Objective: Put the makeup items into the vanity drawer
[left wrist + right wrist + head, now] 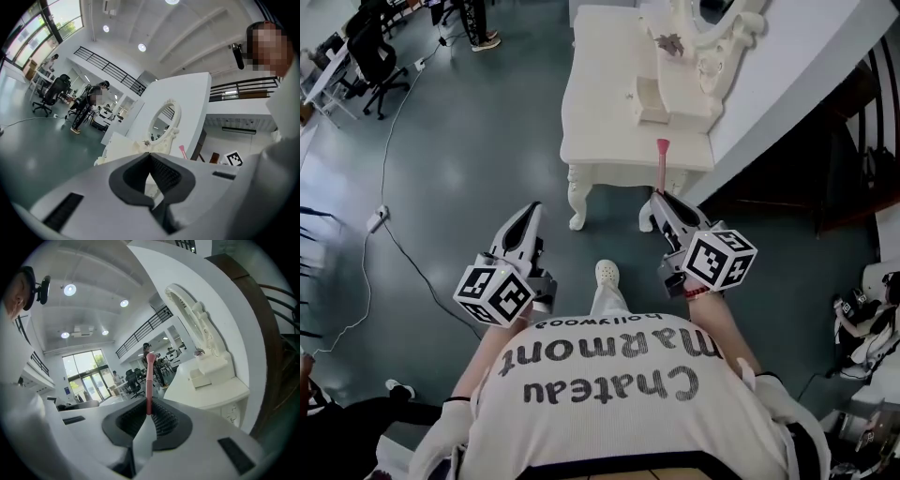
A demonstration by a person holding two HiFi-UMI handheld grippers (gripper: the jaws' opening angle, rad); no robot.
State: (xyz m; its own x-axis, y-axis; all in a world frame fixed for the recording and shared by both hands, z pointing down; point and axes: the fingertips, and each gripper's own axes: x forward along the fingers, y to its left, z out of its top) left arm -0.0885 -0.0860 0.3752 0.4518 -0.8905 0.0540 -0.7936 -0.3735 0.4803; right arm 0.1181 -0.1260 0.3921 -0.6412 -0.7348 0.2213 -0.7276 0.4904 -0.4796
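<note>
Shirt print is the only text I can read.
On the white shirt (619, 403) I read "Chateau Marmont" in large dark letters and a smaller "hollywood", all upside down in the head view. Just beyond the shirt, the left marker cube (494, 295) and right marker cube (719, 260) carry black-and-white square codes, no letters.

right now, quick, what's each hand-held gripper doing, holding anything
Left hand-held gripper: closed, nothing between its jaws.
Right hand-held gripper: closed on a slim pink makeup stick.
</note>
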